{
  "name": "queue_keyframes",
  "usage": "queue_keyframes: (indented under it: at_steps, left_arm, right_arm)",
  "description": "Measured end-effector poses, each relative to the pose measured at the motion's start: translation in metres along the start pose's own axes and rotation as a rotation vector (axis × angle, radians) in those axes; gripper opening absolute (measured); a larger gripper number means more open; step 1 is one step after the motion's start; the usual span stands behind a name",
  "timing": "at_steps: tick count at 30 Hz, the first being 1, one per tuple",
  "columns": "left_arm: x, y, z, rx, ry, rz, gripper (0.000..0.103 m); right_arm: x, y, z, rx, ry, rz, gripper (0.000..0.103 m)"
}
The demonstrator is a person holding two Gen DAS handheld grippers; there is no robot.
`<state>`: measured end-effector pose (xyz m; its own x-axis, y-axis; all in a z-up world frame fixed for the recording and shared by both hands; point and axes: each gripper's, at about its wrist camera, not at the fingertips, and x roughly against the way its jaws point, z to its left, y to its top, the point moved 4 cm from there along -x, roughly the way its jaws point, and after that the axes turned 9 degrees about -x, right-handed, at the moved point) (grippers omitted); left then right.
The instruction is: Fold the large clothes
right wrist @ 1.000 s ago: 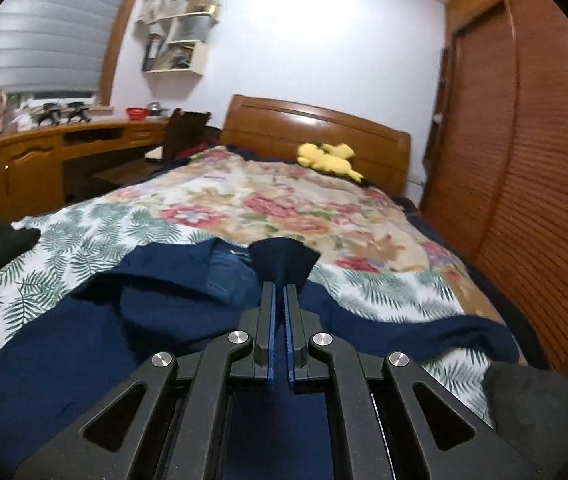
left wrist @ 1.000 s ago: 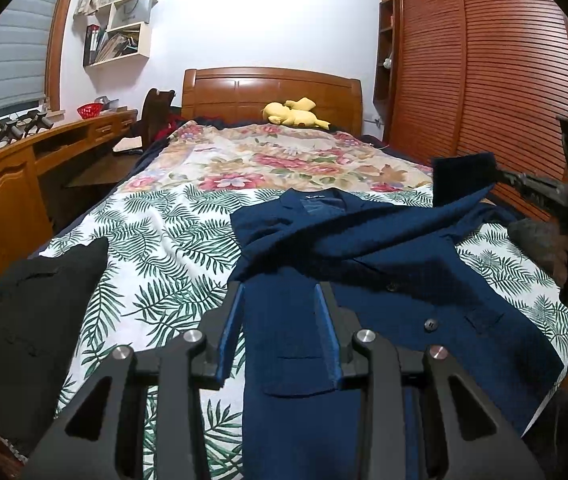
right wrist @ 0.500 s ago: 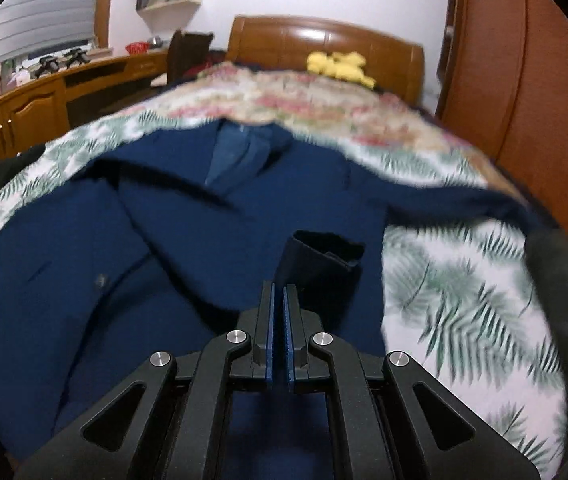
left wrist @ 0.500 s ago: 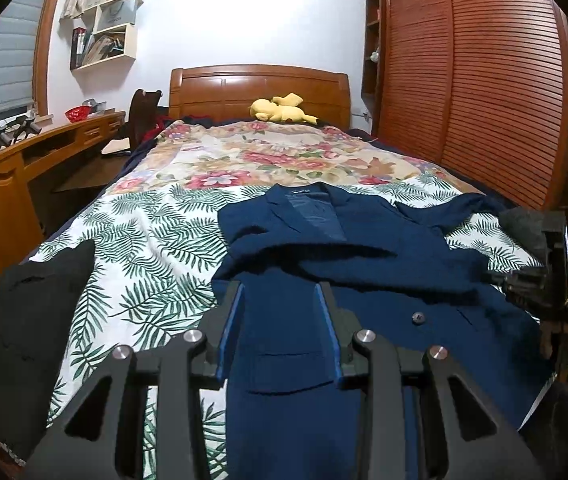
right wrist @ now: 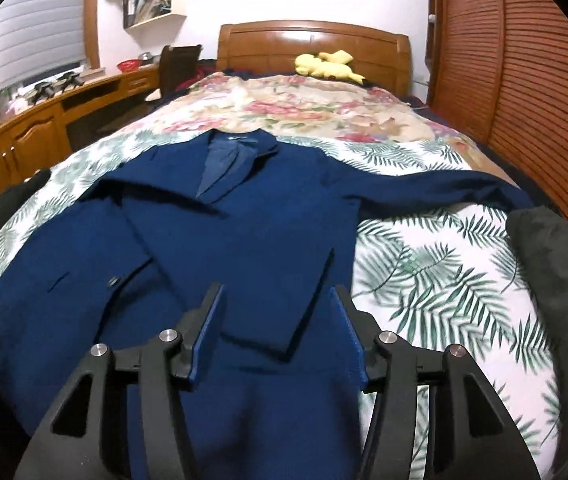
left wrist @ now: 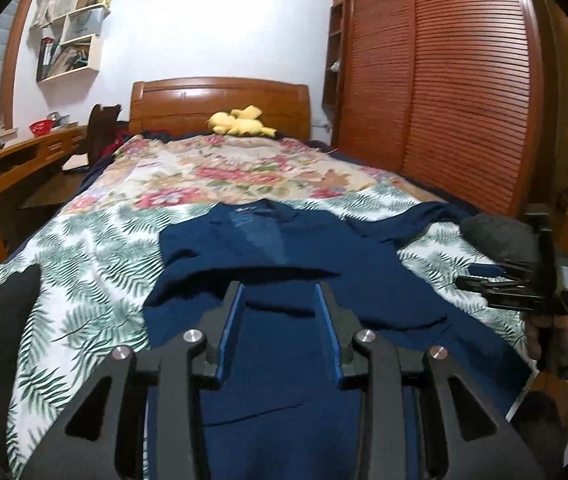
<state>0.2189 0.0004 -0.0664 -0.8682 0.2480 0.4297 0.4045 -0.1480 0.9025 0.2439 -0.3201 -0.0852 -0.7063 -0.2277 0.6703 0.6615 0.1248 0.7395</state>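
One wooden-framed bed (right wrist: 313, 42) fills both views, covered by two printed cloths: a floral one across the upper middle and a white sheet with green palm fronds (right wrist: 435, 272) below it. One navy blue woven jacket (right wrist: 244, 240) lies flat on the frond sheet in the centre of the frame, its long axis running from the collar at upper centre down to the hem at the bottom edge. One sleeve stretches toward the right edge; the other lies folded across the front, cuff in the lower centre. One louvred reddish wooden wardrobe (left wrist: 443, 92) occupies the right side. One soft yellow plush toy (right wrist: 325, 65) rests by the headboard. Two black two-finger grippers show: the left gripper (left wrist: 280, 300) and the right gripper (right wrist: 278, 304) both have blue-lined fingers spread apart over the jacket, gripping nothing.
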Motion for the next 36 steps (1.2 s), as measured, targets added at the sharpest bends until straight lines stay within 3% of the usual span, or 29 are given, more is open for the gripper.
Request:
queue_keyframes:
  at_steps: [7,17,23,24,25,28,36]
  left_arm:
    - [-0.011,0.009,-0.02,-0.02,-0.01,-0.013,0.036]
    - [-0.014,0.012,-0.024,-0.015,-0.007,-0.021,0.04]
    - [-0.015,0.011,-0.024,-0.016,-0.004,-0.012,0.041]
    - [-0.015,0.011,-0.024,-0.016,-0.004,-0.011,0.041]
    - [-0.015,0.01,-0.024,-0.017,-0.004,-0.01,0.041]
    - [-0.017,0.009,-0.024,-0.02,-0.003,0.0,0.041]
    - [-0.014,0.01,-0.019,-0.009,0.002,-0.004,0.041]
  right_arm:
    - [-0.065,0.007,-0.022,-0.019,-0.018,0.126,0.054]
    - [-0.118,0.012,-0.038,-0.098,0.013,0.227,0.049]
    - [-0.129,0.021,-0.037,-0.106,0.021,0.255,0.034]
    - [-0.131,0.02,-0.036,-0.097,0.012,0.269,0.03]
    - [-0.132,0.02,-0.034,-0.086,0.006,0.27,0.018]
    - [-0.119,0.027,-0.027,-0.034,-0.022,0.195,0.004]
    - [-0.062,0.063,-0.005,0.024,-0.017,-0.005,0.002]
